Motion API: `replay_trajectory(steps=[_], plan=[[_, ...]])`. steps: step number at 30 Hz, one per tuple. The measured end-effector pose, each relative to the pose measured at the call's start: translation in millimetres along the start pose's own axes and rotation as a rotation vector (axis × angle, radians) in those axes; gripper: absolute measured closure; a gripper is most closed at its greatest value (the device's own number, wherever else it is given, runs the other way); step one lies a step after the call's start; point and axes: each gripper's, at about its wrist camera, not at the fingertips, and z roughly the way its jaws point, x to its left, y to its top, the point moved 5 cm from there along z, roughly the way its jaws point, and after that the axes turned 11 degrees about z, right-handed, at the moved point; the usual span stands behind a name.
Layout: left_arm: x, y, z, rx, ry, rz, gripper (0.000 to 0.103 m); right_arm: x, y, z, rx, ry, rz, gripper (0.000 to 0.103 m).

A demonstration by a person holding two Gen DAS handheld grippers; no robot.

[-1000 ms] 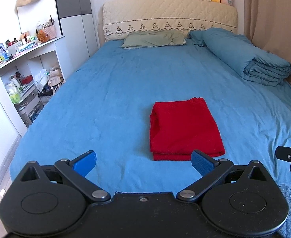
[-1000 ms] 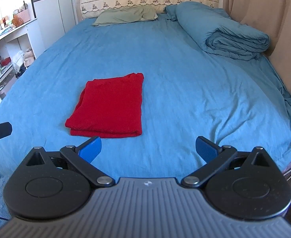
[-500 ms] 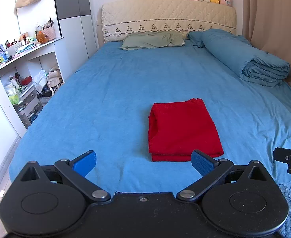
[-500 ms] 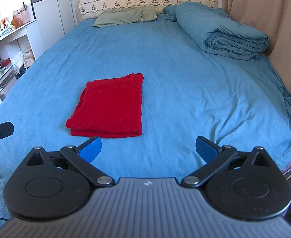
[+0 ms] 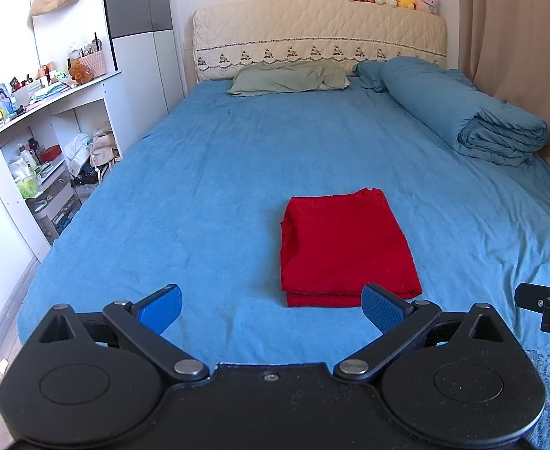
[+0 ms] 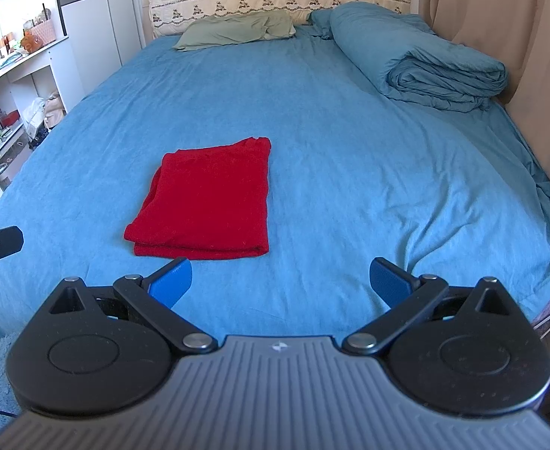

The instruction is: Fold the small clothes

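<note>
I am seeing the red garment lying folded in a neat rectangle at mid-frame on the bed; folding is probably finishing. I am holding the left hand-held gripper and the right hand-held gripper spread, empty.

The bed gives wide open sheet on every side of the red cloth, the one low obstacle near the foot edge. Left of the cloth the sheet runs bare to the bed's side, beyond which shelves crowd the aisle. Right of the cloth, open sheet stretches to wrinkles near the edge. The rolled duvet blocks the far right side along the curtain, and the pillow lies against the headboard. Both claws, left and right, hover spread wide over the foot edge, well apart, with clear air ahead.
</note>
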Motion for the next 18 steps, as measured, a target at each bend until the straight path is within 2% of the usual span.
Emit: replay_trajectory(steps=[18], plan=[[2.4, -0.1, -1.8, -0.007, -0.003, 0.012, 0.000, -1.8, 0.3, 0.6, -0.002, 0.001, 0.000, 0.000]])
